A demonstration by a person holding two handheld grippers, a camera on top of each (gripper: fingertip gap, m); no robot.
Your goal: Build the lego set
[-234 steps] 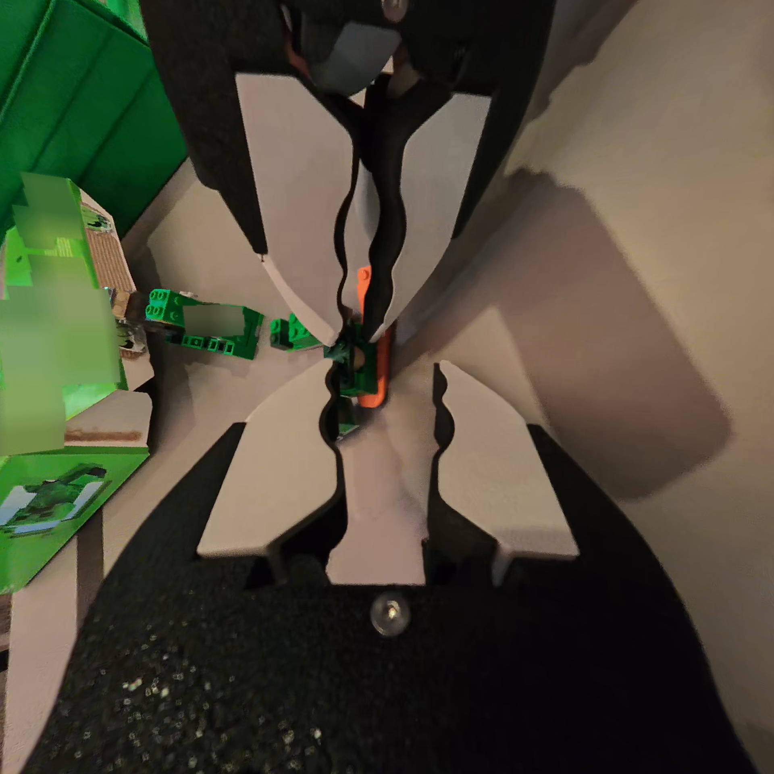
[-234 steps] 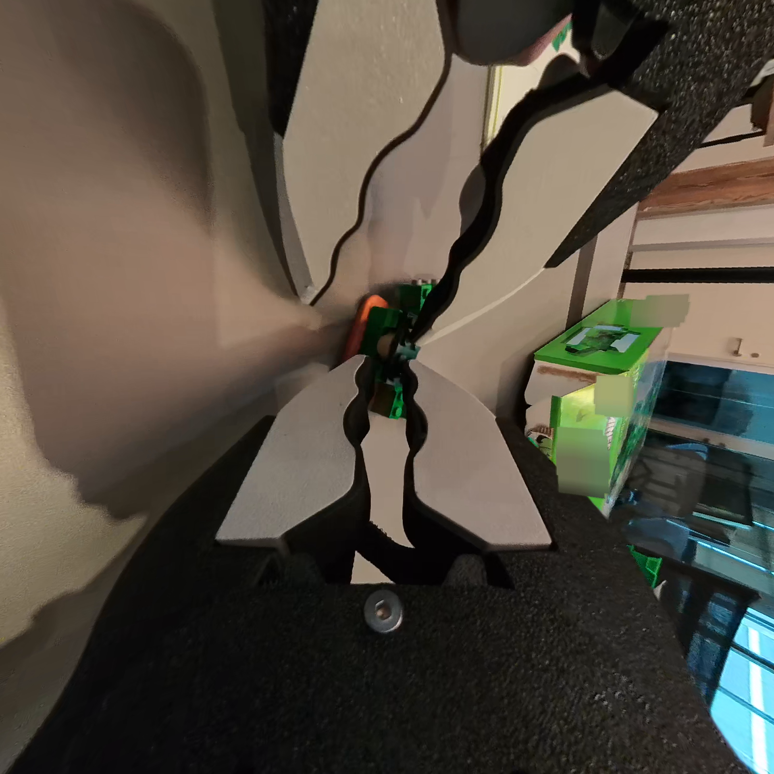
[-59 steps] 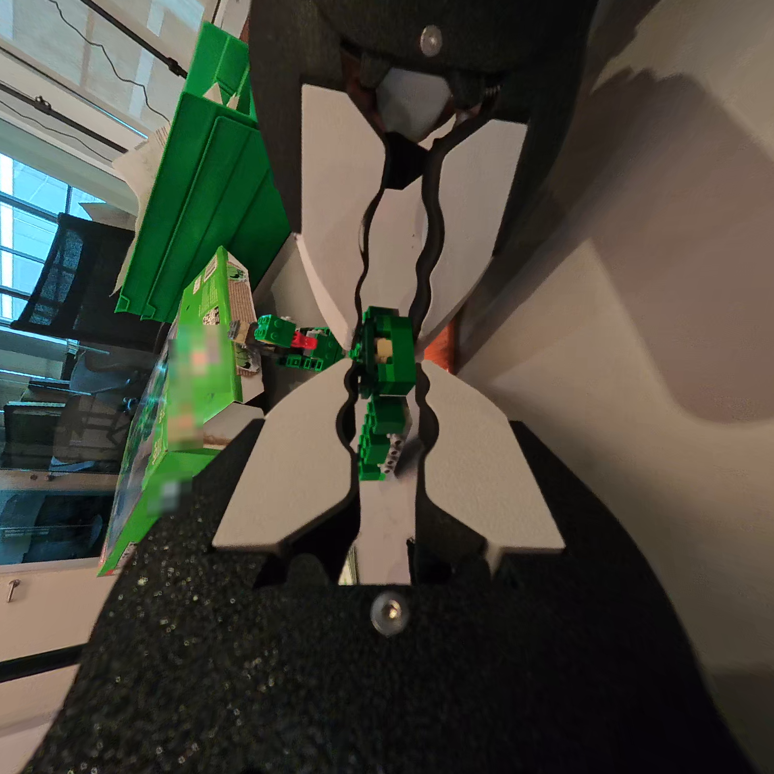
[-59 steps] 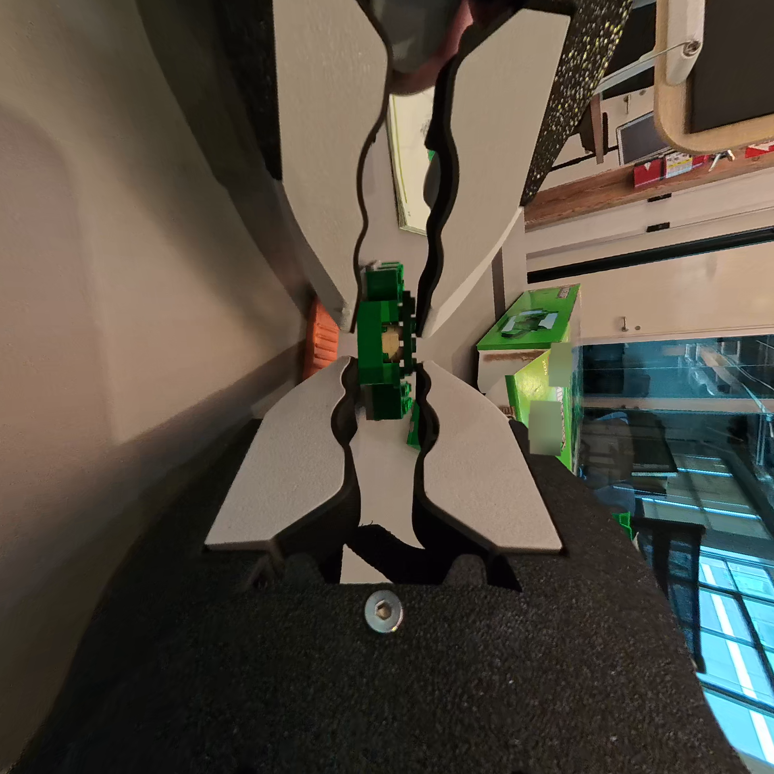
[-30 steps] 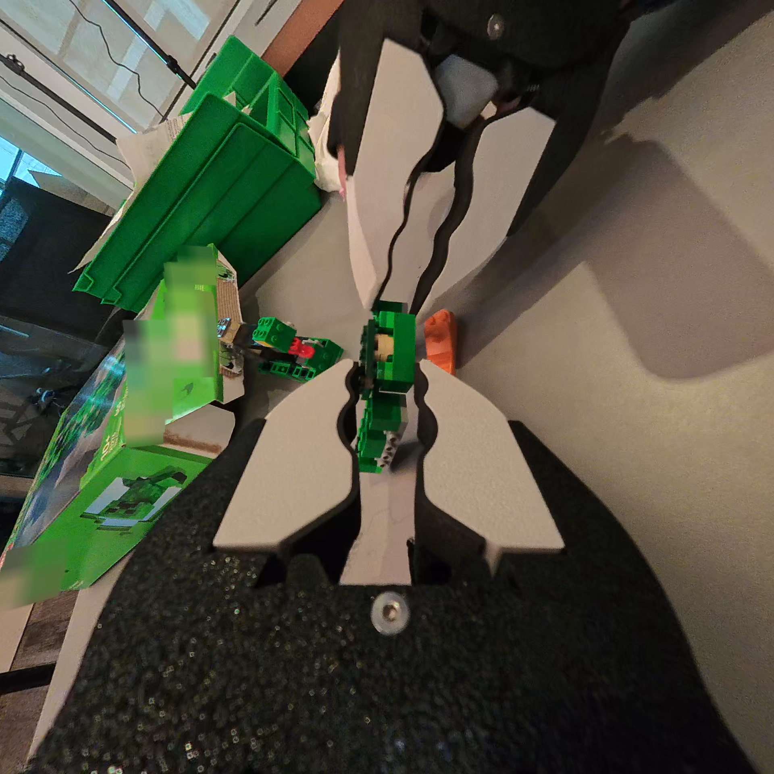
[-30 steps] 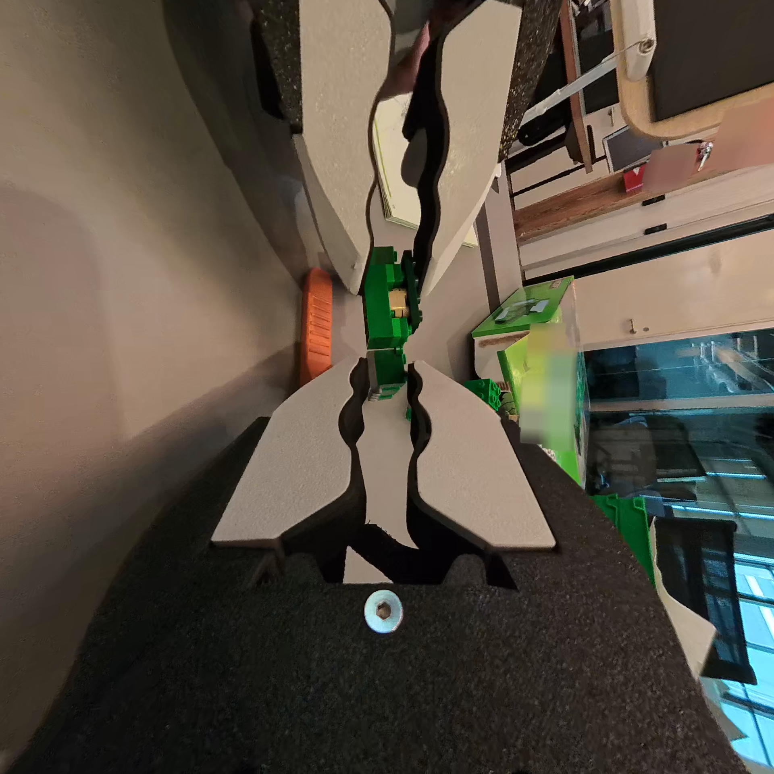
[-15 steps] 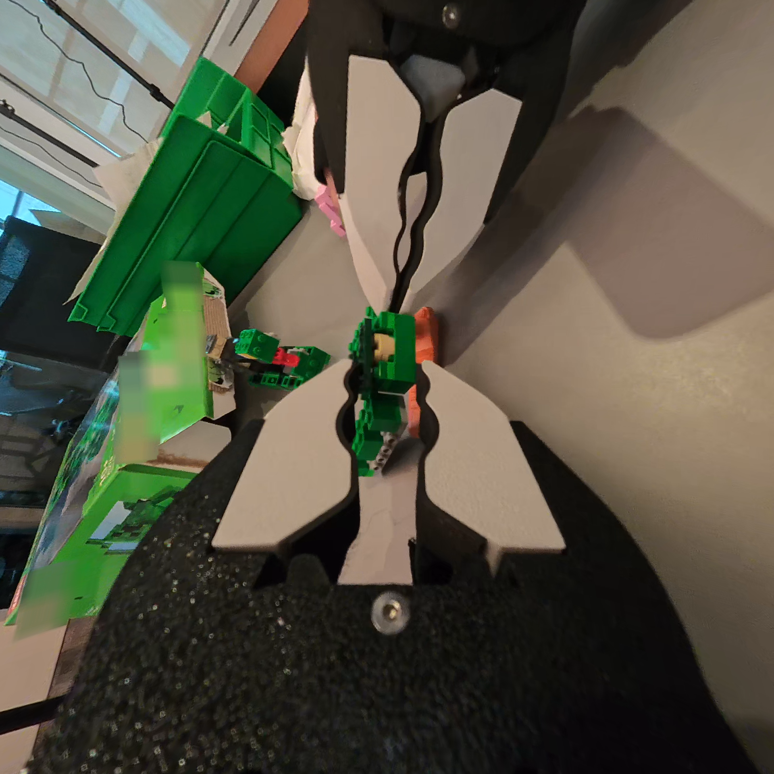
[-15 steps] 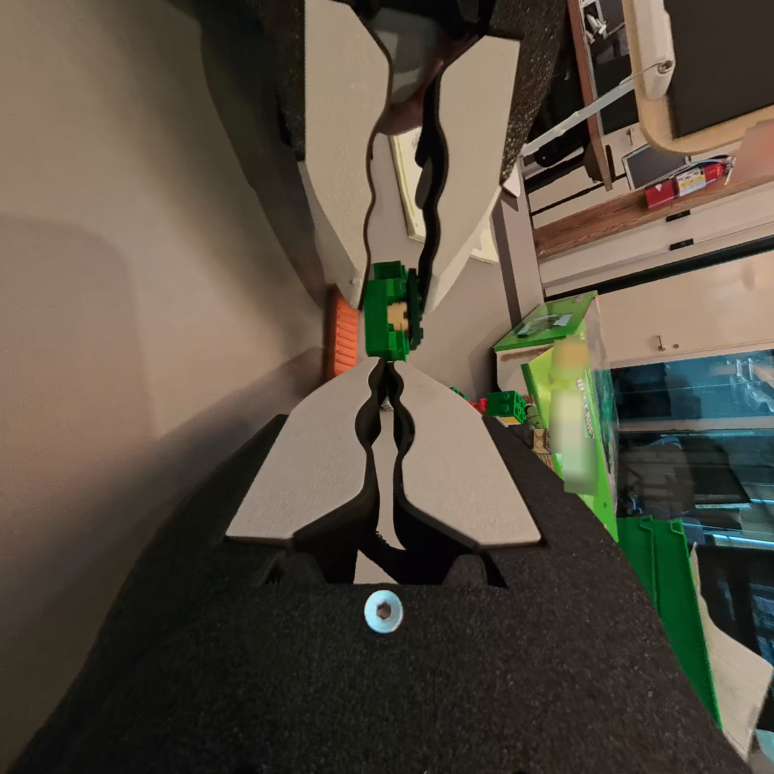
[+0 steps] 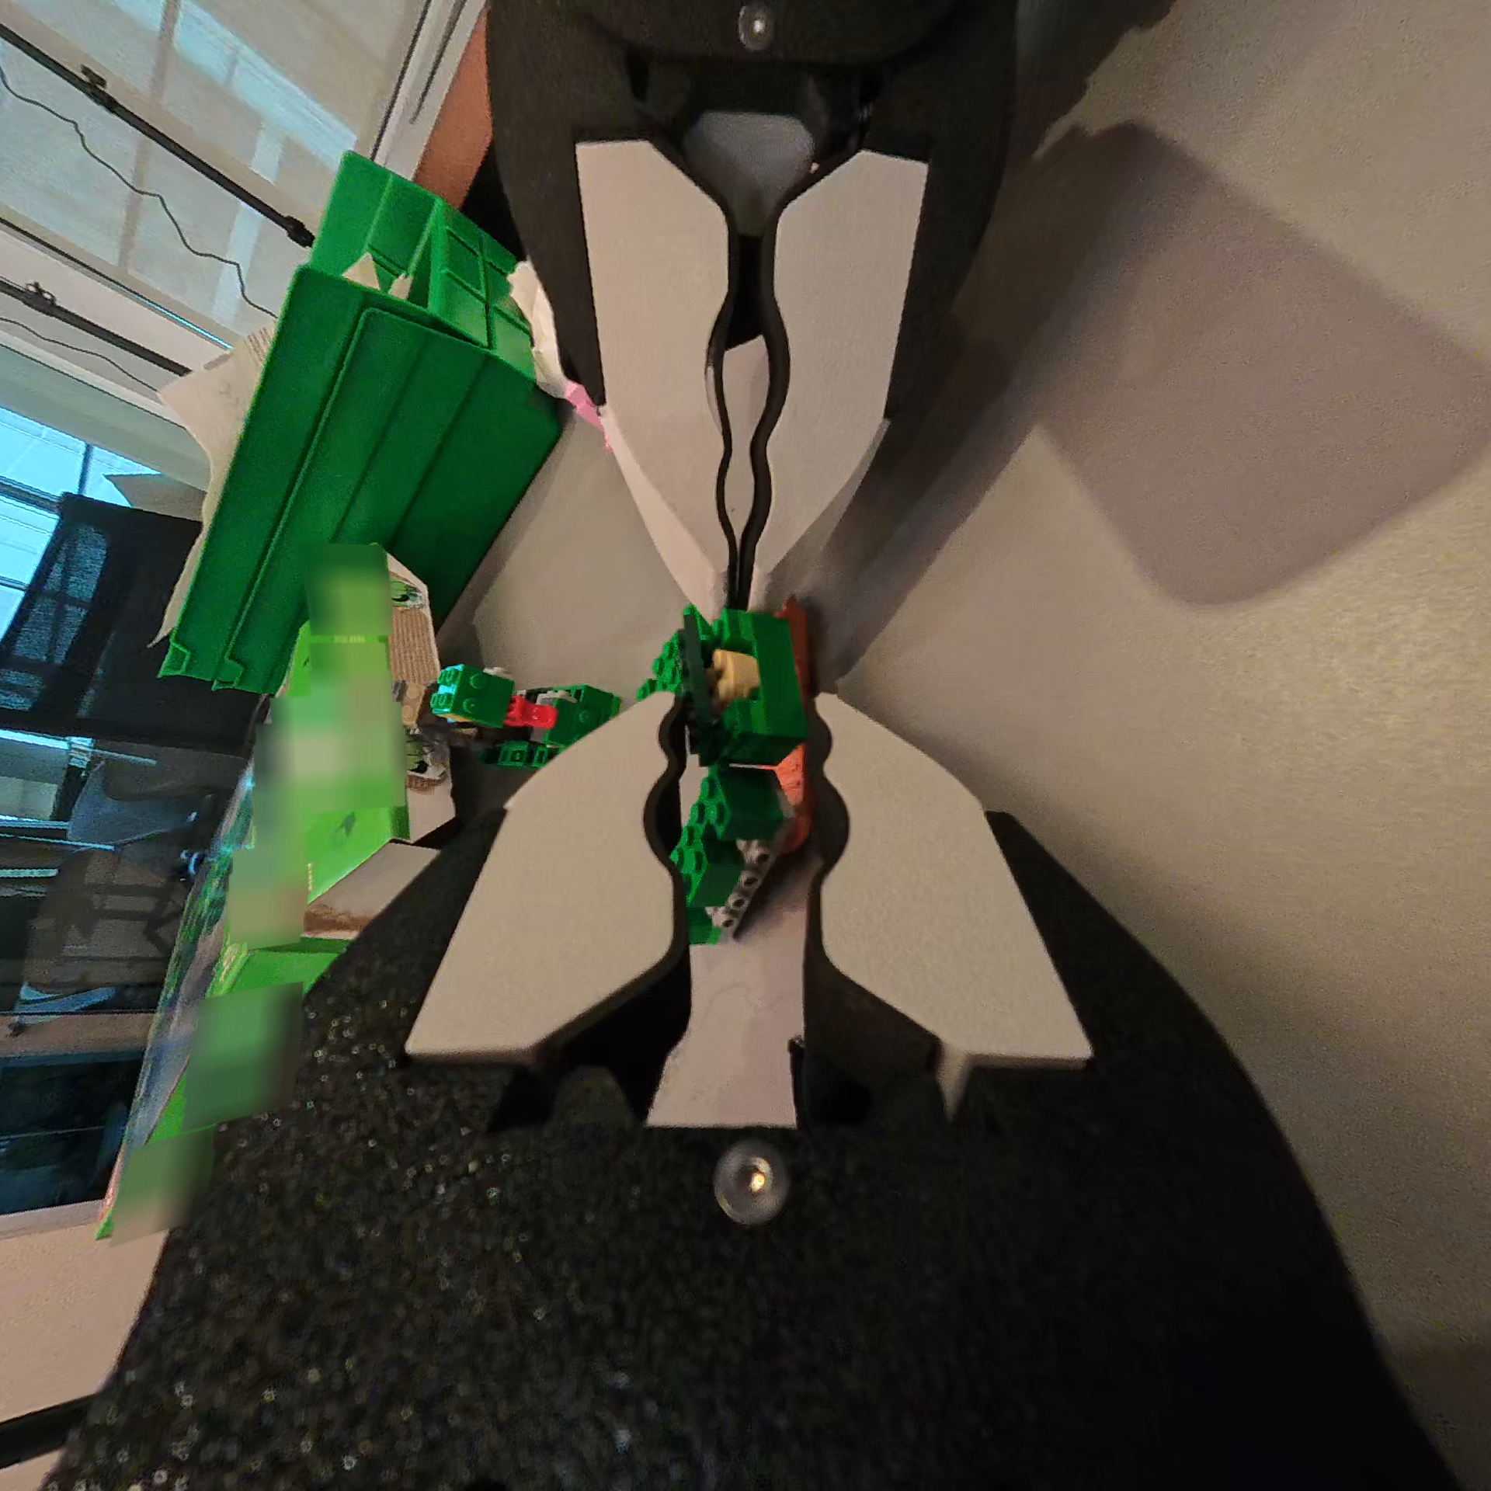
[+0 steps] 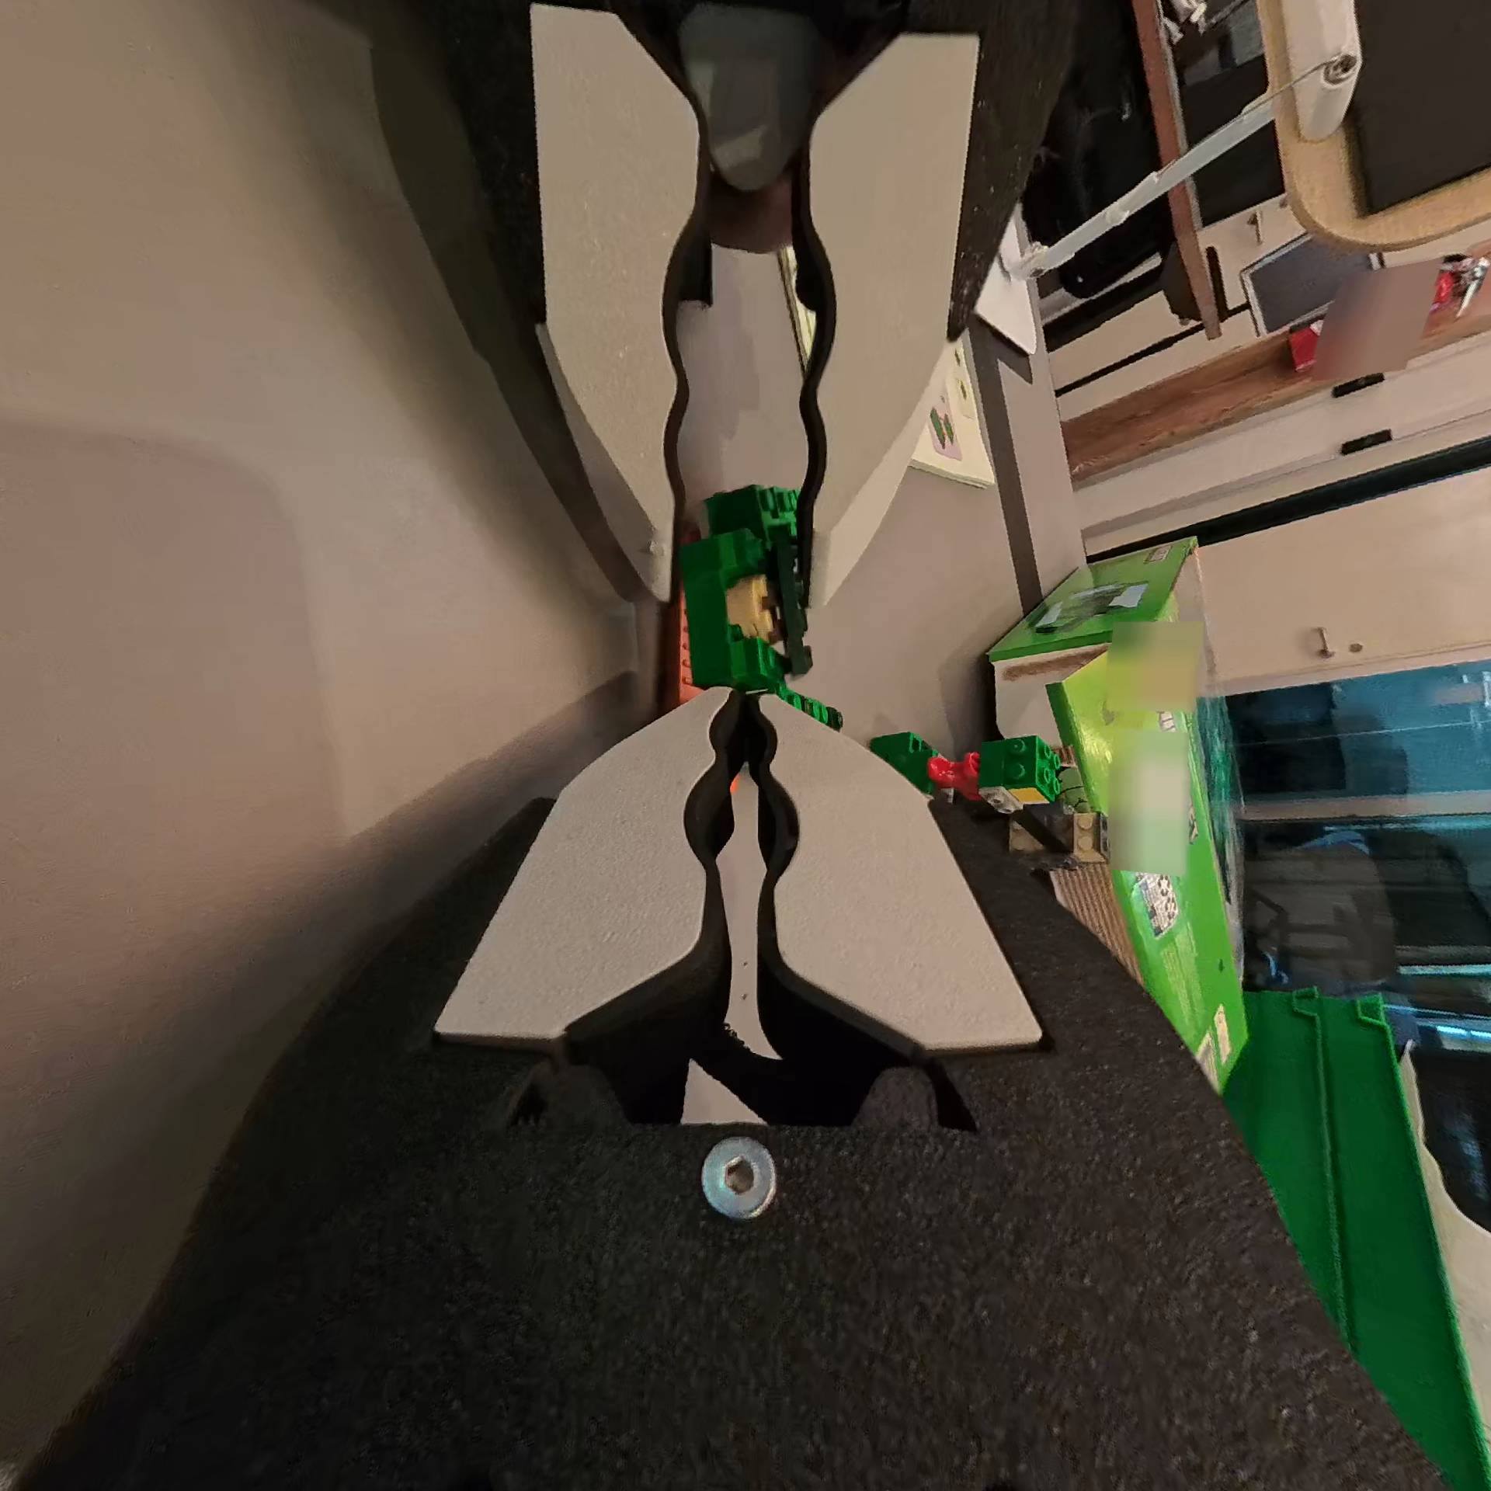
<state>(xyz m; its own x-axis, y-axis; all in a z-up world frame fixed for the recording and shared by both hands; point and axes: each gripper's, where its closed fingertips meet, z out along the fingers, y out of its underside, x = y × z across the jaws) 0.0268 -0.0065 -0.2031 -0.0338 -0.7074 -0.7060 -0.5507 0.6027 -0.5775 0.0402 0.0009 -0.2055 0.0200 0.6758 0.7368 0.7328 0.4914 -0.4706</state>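
Note:
A green lego assembly (image 9: 750, 710) with a tan piece in its middle is held above the grey table. My left gripper (image 9: 742, 718) is shut on it, gripping its lower green and grey part. It also shows in the right wrist view (image 10: 726, 597), between the left gripper's fingers (image 10: 597, 403) that come in from the top. My right gripper (image 10: 746, 706) is shut, its tips touching the near end of the assembly. In the left wrist view the right gripper (image 9: 738, 593) comes from the top, jaws together. I cannot tell if it pinches a thin plate.
An orange flat lego tool (image 9: 795, 783) lies on the table (image 9: 1210, 807) just behind the assembly. A second green build with a red part (image 9: 524, 714) sits to the left, also in the right wrist view (image 10: 968, 766). Green bins (image 9: 363, 484) and a green set box (image 10: 1129, 807) stand beyond it. The tips of both grippers are at nearly the same place.
My right gripper, open around the end of the assembly a second ago, has closed and now rests its tips against it. My left gripper has kept its hold; both views shifted slightly.

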